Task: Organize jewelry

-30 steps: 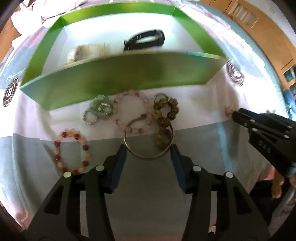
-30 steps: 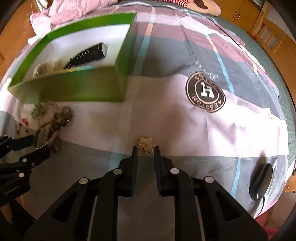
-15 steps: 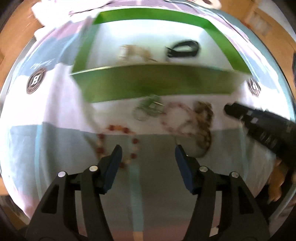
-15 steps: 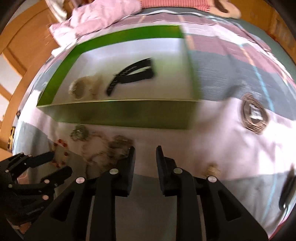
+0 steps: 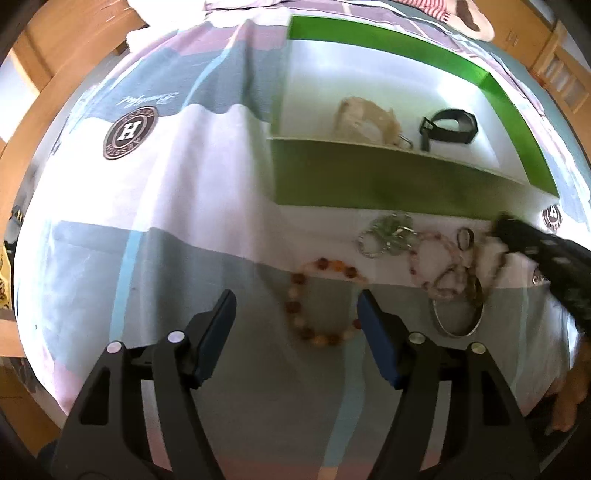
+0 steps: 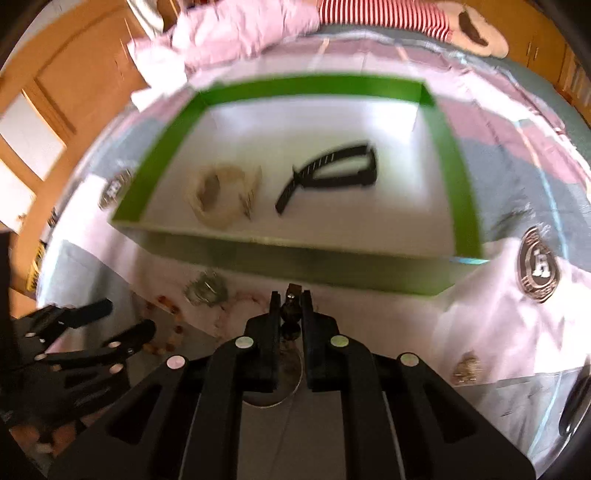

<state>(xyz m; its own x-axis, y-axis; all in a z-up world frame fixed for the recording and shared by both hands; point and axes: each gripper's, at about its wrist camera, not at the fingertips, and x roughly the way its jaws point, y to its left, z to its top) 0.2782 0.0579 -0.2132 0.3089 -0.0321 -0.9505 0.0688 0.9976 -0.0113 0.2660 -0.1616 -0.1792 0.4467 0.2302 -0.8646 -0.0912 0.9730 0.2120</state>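
A green box (image 5: 369,184) with a white floor lies on the bed; it also shows in the right wrist view (image 6: 332,266). Inside are a cream bracelet (image 5: 365,118) and a black strap (image 5: 448,127). In front lie a red-orange bead bracelet (image 5: 317,299), a silver-green bracelet (image 5: 388,234), a pink bead bracelet (image 5: 437,264) and a silver bangle (image 5: 458,317). My left gripper (image 5: 295,317) is open over the red-orange bracelet. My right gripper (image 6: 290,306) is nearly closed around a brown bead bracelet (image 6: 290,314) above the bangle.
The bed cover carries round logo patches (image 5: 129,131) (image 6: 539,264). A small gold trinket (image 6: 467,369) lies to the right, a dark oval object (image 6: 574,406) at the far right edge. Pink bedding (image 6: 240,33) is piled behind the box.
My right gripper swung left from the gold trinket to the jewelry pile and closed around the brown bead bracelet. My left gripper shifted left, from over the bangle to over the red-orange bracelet.
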